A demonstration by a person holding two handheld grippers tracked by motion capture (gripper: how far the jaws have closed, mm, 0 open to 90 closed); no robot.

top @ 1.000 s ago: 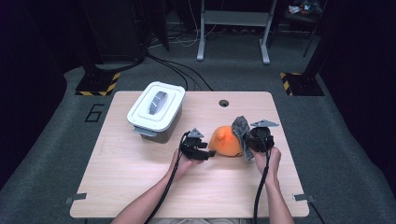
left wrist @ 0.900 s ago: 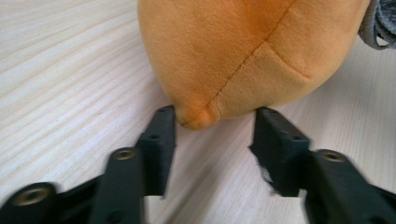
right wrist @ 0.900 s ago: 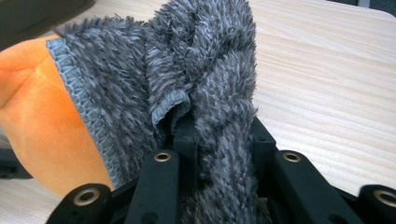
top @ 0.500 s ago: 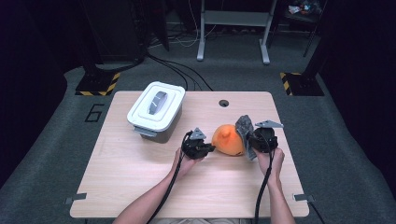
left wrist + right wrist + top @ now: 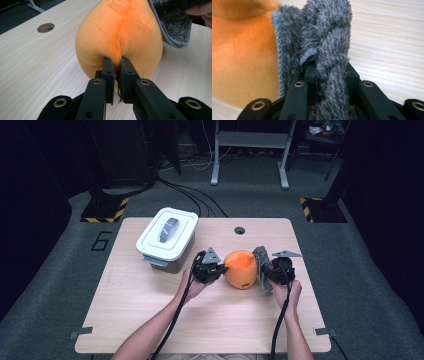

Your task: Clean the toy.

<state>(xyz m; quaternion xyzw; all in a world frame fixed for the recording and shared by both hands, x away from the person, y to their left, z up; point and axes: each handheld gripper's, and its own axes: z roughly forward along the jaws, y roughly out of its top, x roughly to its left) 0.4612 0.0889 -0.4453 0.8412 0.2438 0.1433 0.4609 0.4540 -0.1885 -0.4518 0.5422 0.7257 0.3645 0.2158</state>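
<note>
A pale wooden tabletop stands on grey carpet in a dim room, with dark stands and cables behind it.

Nearest the camera in the high view, two forearms come in from the bottom edge, a black cable trailing along each. The left gripper sits just left of an orange plush near the middle of the tabletop. In the left gripper view its jaws have just been closing and now pinch a small fold of the plush at a seam on its lower side; the two black jaws stand almost together with orange fabric between them. The plush bulges above them and its underside seems slightly clear of the wood, though this is hard to judge.

The right gripper is at the plush's right side. In the right gripper view its jaws are clamped on a grey furry cloth, which rises bunched from between them and lies against the orange plush. The same cloth shows in the high view, pressed to the plush's right flank.

Farther back and to the left stands a white lidded box with a grey handle on its lid, apart from both grippers. Beyond the plush, a round hole pierces the tabletop near its far edge.
</note>
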